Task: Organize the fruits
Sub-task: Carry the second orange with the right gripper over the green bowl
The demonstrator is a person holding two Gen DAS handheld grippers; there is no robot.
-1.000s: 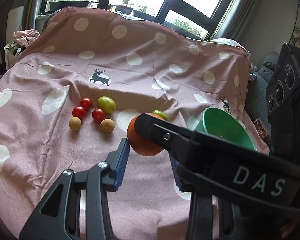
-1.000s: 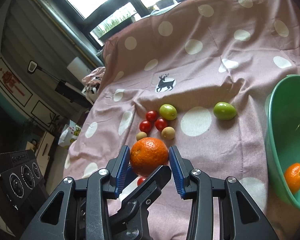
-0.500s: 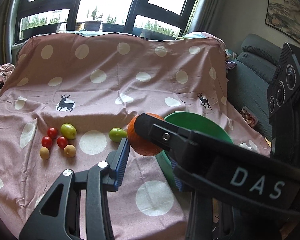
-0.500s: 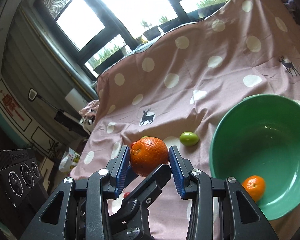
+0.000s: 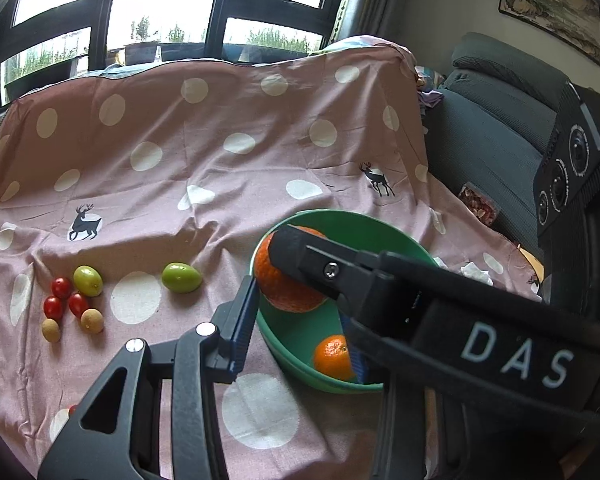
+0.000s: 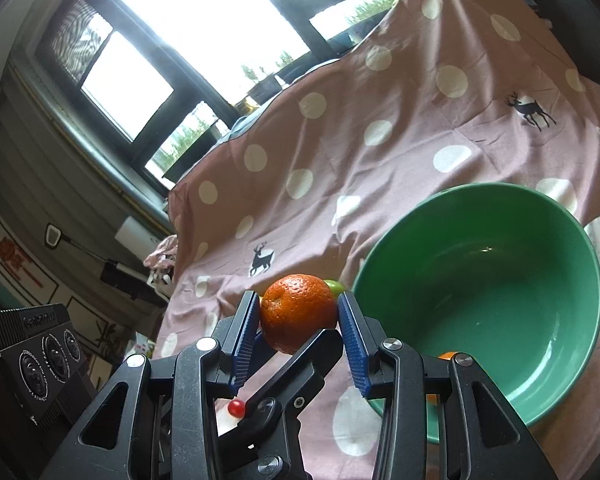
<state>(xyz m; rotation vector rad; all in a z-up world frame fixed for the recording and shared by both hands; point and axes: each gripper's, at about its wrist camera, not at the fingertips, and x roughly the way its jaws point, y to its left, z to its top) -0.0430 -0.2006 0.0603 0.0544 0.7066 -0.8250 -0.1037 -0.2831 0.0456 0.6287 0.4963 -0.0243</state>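
Cloth: my worktop's pink spotted cloth point(image 5: 228, 168) is rumpled, so dropped fruit could roll off.
Bowl: green bowl point(image 6: 500, 208) sits just right of my load; releasing short of its rim would miss it.
Right hand-held gripper point(image 6: 298, 312): partly open, both pads pressing the big orange point(image 6: 296, 310).
Left hand-held gripper point(image 5: 300, 320): partly open; I cannot tell whether it grips anything.
Small orange point(image 5: 332, 356): already in the bowl.

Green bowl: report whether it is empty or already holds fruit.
Holds fruit. One small orange lies inside the green bowl near its front wall; the big orange remains gripped between the right fingers.
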